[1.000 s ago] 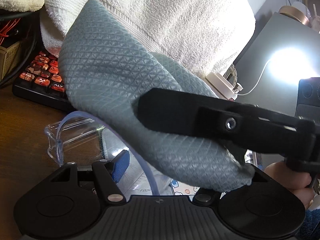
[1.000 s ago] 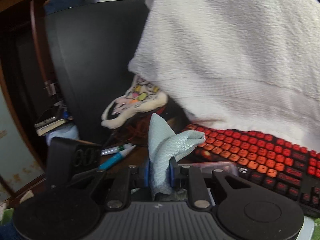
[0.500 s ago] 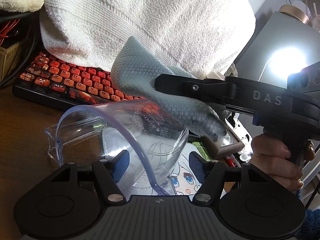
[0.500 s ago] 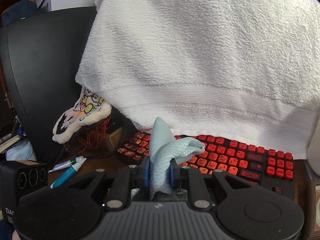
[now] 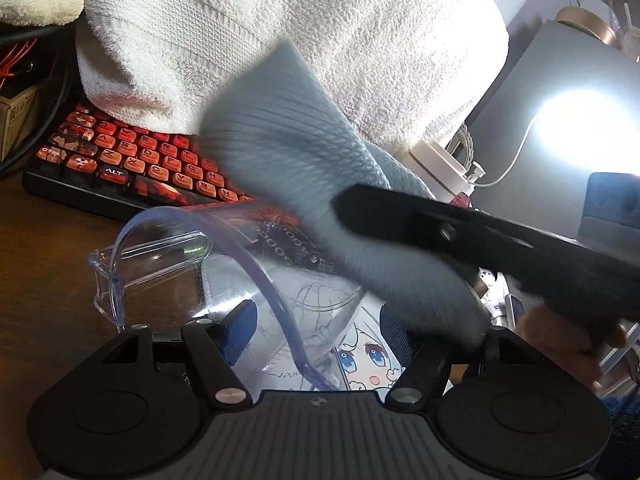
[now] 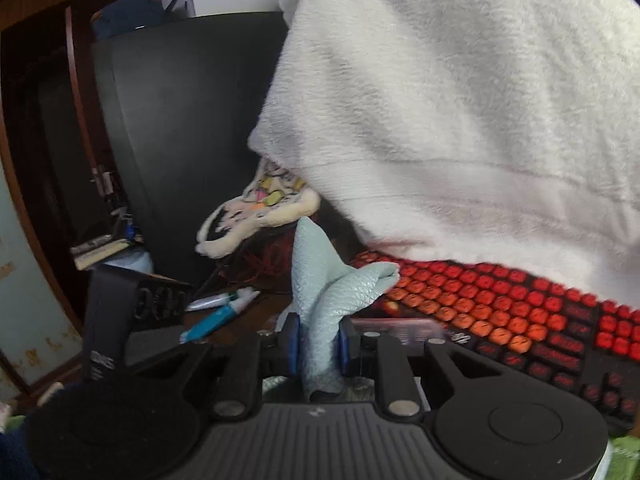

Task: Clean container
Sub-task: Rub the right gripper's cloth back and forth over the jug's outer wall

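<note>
Between the opening left tool's (image 5: 316, 324) pads, a clear, tilted measuring container (image 5: 248, 276); right tool (image 6: 318, 344) clamping blue-grey cloth (image 6: 324, 292).

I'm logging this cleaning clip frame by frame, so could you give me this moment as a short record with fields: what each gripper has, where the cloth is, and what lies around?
left gripper: clear measuring jug between its jaws, which are opening
right gripper: jaws shut on blue-grey cloth
cloth position: over the jug's open mouth, blurred in the left wrist view
jug: tilted, mouth toward the cloth
background: red keyboard, white towel draped over its far edge
surface: brown desk
</note>
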Tool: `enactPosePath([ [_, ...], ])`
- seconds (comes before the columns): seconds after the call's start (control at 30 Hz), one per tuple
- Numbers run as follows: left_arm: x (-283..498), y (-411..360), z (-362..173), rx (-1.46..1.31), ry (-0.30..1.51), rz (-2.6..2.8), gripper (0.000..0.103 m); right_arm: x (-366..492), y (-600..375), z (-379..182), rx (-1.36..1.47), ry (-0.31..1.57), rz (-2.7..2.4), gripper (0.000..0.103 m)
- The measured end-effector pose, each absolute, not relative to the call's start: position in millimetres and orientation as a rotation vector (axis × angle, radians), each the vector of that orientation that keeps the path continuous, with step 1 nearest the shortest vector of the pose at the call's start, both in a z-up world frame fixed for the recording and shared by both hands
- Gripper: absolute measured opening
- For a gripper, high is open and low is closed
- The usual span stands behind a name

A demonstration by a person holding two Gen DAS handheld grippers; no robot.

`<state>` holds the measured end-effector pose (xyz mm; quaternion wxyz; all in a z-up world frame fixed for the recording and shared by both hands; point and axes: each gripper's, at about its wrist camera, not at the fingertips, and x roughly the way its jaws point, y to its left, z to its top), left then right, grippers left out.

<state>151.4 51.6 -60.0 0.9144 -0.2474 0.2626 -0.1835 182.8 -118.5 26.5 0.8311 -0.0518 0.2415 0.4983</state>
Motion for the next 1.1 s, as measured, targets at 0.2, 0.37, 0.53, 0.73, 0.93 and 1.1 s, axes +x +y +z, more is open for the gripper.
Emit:
enactPosePath([
  [0.2, 152, 52, -60, -0.511, 0.540, -0.378, 0.067, 208, -138, 29, -0.062, 0.512, 0.922, 0.018],
  [0.37, 150, 52, -61, -0.513, 0.539, -0.380, 0.068, 204, -136, 26, -0.042, 0.528, 0.983, 0.018],
  [0.53, 149, 52, -61, -0.509, 0.538, -0.386, 0.070, 193, -128, 22, -0.009, 0.570, 1.122, 0.018],
  [0.73, 149, 51, -61, -0.507, 0.538, -0.384, 0.070, 199, -130, 23, 0.009, 0.578, 1.086, 0.018],
  [0.93, 149, 50, -61, -0.505, 0.538, -0.384, 0.070, 215, -138, 24, 0.045, 0.571, 0.938, 0.018],
  [1.1, 150, 51, -60, -0.503, 0.539, -0.384, 0.070, 216, -141, 24, 0.049, 0.563, 0.919, 0.018],
])
